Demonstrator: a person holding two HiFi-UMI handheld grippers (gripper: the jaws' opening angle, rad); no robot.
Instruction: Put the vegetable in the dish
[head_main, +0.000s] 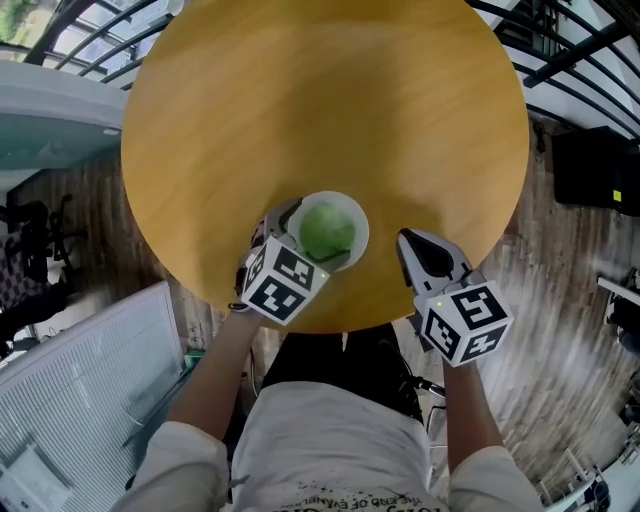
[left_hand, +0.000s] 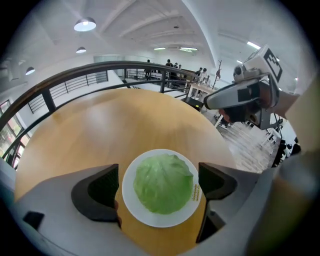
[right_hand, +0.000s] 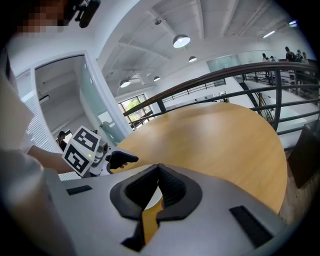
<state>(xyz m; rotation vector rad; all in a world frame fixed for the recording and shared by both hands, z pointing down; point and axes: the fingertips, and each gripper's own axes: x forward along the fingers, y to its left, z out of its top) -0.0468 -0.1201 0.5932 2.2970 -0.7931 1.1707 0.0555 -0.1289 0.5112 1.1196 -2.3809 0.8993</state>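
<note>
Left gripper view showed the vegetable lying in the dish, straight ahead between the spread jaws of the left gripper; the right gripper, clenched on nothing, was farther off.

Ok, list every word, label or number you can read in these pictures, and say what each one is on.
No text here can be read in full.
White round dish: a short line of gold print on its rim, too small to read.
Person's white shirt: dark printed lettering at the bottom edge of the head view, cut off and blurred, not legible.
Black-and-white marker cubes: square patterns only, no letters or digits.
</note>
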